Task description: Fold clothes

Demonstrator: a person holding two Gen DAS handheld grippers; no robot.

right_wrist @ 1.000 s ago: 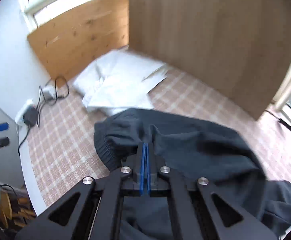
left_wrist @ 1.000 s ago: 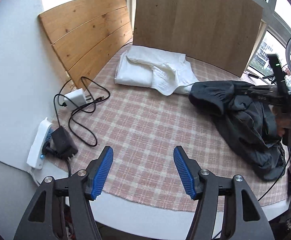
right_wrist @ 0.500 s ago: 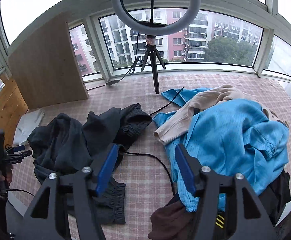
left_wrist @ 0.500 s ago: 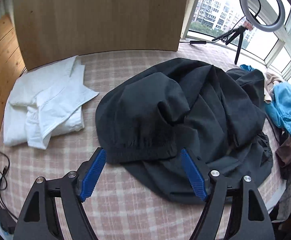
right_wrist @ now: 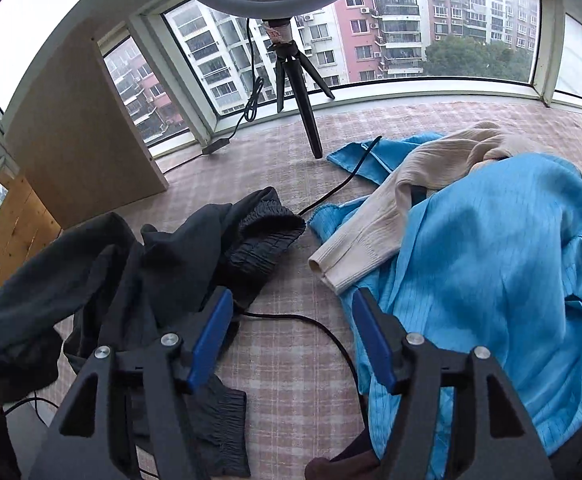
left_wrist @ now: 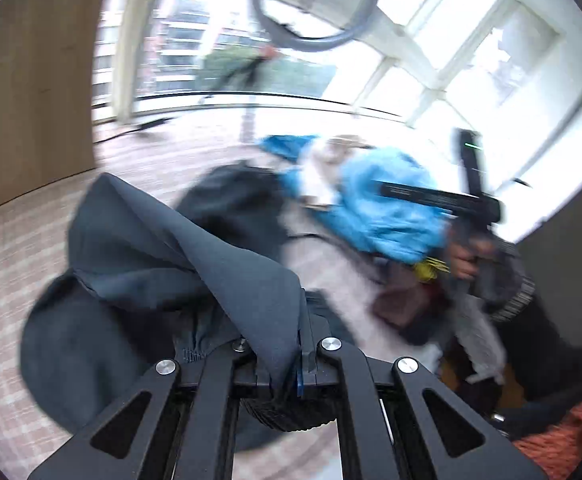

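L tool [left_wrist: 287,372]: jaws closing, dark grey garment [left_wrist: 139,264] pinched between the blue pads, fabric draped over the tool's front & lifted in a peak; rest of it is spread on the checked cover [left_wrist: 11,248] toward the edge nearest the wooden board [left_wrist: 31,80]. L view is blurred, so detail is limited.

R tool [right_wrist: 291,344]: released, jaws held apart w/ nothing between the pads; bare checked cover & a black cable [right_wrist: 315,324] are seen through the gap.

Blue garment [right_wrist: 491,272] is piled at the R side of the cover, w/ a cream knit garment [right_wrist: 403,208] laid across it. Ring light tripod [right_wrist: 295,92] is stood at the window-side edge. R tool is seen in L view over the blue pile, gripped by a hand [left_wrist: 465,260].
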